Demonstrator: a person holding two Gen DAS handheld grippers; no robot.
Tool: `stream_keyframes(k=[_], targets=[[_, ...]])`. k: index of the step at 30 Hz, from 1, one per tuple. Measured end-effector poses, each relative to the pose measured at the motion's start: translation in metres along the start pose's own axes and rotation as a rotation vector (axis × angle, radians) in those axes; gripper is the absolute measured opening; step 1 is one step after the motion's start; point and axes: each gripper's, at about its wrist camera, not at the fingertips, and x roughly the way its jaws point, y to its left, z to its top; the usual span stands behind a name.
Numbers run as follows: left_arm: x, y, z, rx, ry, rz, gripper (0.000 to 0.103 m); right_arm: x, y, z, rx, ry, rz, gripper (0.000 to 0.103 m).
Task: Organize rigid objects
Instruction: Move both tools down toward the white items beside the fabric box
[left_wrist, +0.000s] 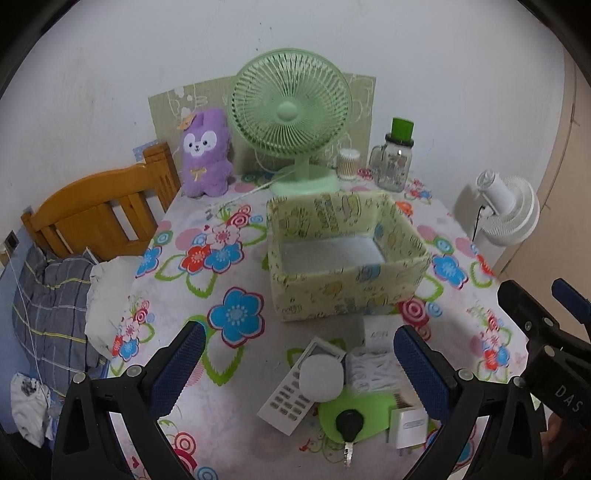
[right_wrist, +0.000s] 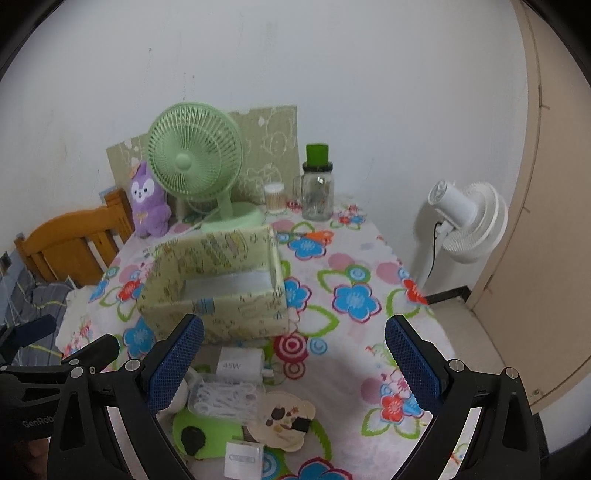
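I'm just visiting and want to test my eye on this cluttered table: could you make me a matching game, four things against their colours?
Things:
1. desk fan
2. stuffed rabbit
3. remote control
4. car key

Colours:
A. black
B. purple
C. pale green
D. white

Pairs: 1-C, 2-B, 3-D, 4-A

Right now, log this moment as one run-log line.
left claw: open, empty | right claw: open, empty | pale green patterned fabric box: nothing visible inside | white remote control: on table, ungrasped
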Motion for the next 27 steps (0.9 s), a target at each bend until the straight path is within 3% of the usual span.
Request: stream_keyframes(k=[7,13,20,27], targets=[[0.029,0.004,-0.024,-0.020,0.057,-0.018,0.103,0.018,0.000,-0.029,0.005,0.045,-0.003,0.100],[0.044,0.004,-0.036,0.008,0.050,-0.024,0.103,0.031,0.000,-0.055,0.033,0.087,0.016,0.100],[0.061,-0.002,-0.047,0.092,0.077,-0.021,0.103,0.042,0.003,-0.080,0.035,0.100,-0.025,0.100],[0.075,-0.001,-0.060,0.144,0.109,-0.020,0.102,0.052,0.007,-0.102,0.048,0.140,-0.014,0.100]])
